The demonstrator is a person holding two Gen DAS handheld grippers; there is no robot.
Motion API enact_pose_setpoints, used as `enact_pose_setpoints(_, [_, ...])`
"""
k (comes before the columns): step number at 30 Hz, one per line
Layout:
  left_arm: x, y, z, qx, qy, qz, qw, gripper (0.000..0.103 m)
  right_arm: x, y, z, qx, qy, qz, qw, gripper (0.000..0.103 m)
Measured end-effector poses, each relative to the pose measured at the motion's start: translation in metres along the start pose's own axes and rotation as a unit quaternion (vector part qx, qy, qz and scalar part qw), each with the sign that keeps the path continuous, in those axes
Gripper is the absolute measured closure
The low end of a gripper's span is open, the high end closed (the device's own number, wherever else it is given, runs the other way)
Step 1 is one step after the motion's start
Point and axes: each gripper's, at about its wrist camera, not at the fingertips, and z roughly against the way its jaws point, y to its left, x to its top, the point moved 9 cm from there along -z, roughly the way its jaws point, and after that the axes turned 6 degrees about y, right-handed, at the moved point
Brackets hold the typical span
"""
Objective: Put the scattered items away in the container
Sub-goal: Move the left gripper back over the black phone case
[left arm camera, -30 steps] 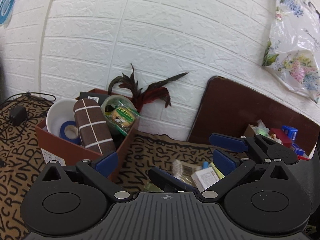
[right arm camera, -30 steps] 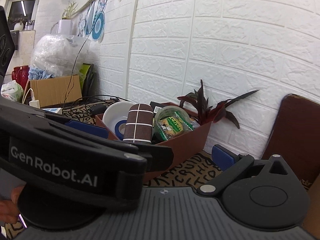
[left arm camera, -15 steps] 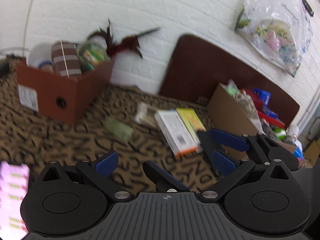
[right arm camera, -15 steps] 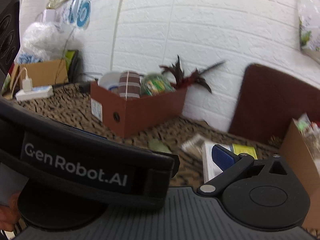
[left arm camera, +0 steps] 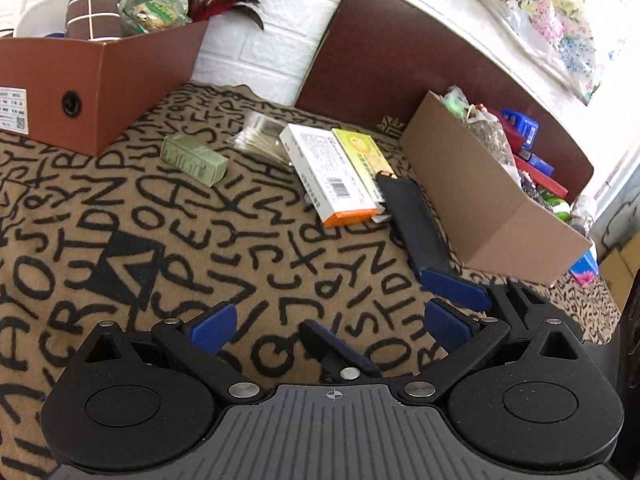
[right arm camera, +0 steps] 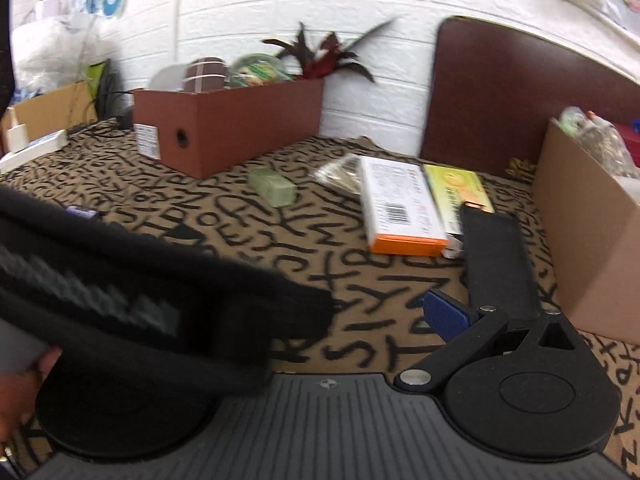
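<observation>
Scattered on the lettered cloth lie a small green box (left arm camera: 194, 160), a clear packet of swabs (left arm camera: 260, 136), a white-and-orange box (left arm camera: 328, 176), a yellow-green box (left arm camera: 362, 160) and a black flat case (left arm camera: 416, 224). At the far left stands a red-brown box (left arm camera: 100, 80) holding several items. My left gripper (left arm camera: 332, 325) hovers open and empty over the near cloth. Crossing just in front of it, my right gripper (left arm camera: 372, 304) is open too. In the right wrist view only its right finger pad (right arm camera: 444, 316) shows near the black case (right arm camera: 496, 256); the left gripper's body hides the other.
An open cardboard box (left arm camera: 492, 200) full of packets stands at the right, close to the black case. A dark brown board (left arm camera: 400, 52) leans on the white brick wall behind. A power strip (right arm camera: 36, 146) and cables lie at the far left. A hand (right arm camera: 24, 376) holds the left gripper.
Both views have pulled back and tipped down from the red-brown box to the cloth, bringing the scattered items into view. Both grippers remain open and empty.
</observation>
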Motion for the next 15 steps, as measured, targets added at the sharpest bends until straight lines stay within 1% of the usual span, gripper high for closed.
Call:
enact_pose_setpoints(3, [0.004,-0.001,-0.009,-0.005,0.005,0.004,1.0,0.002,-0.002,-0.013,-0.002,-0.012,0.001,-0.014,1.0,0.0])
enact_pose_setpoints(8, [0.008,-0.007,-0.026,-0.006,0.011,0.005,0.9999,0.008,-0.007,-0.039,-0.009,-0.042,0.009,-0.036,0.998,0.001])
enact_pose_setpoints(10, [0.009,-0.008,-0.032,-0.005,0.013,0.007,0.9999,0.01,-0.007,-0.048,-0.012,-0.052,0.01,-0.041,0.998,0.003])
enact_pose_setpoints(11, [0.01,-0.008,-0.034,-0.005,0.015,0.008,0.9998,0.013,-0.006,-0.052,-0.014,-0.054,0.012,-0.044,0.997,0.005])
enact_pose_setpoints(12, [0.011,-0.008,-0.036,-0.008,0.016,0.01,0.9998,0.013,-0.006,-0.056,-0.017,-0.053,0.015,-0.046,0.997,0.007])
enact_pose_setpoints(13, [0.012,-0.008,-0.036,-0.009,0.016,0.012,0.9998,0.014,-0.006,-0.057,-0.02,-0.05,0.02,-0.045,0.998,0.012])
enact_pose_setpoints(14, [0.013,-0.008,-0.037,-0.009,0.016,0.012,0.9998,0.013,-0.006,-0.058,-0.024,-0.048,0.025,-0.044,0.998,0.021])
enact_pose_setpoints(15, [0.014,-0.007,-0.037,-0.007,0.015,0.012,0.9998,0.013,-0.006,-0.059,-0.028,-0.049,0.031,-0.043,0.997,0.028])
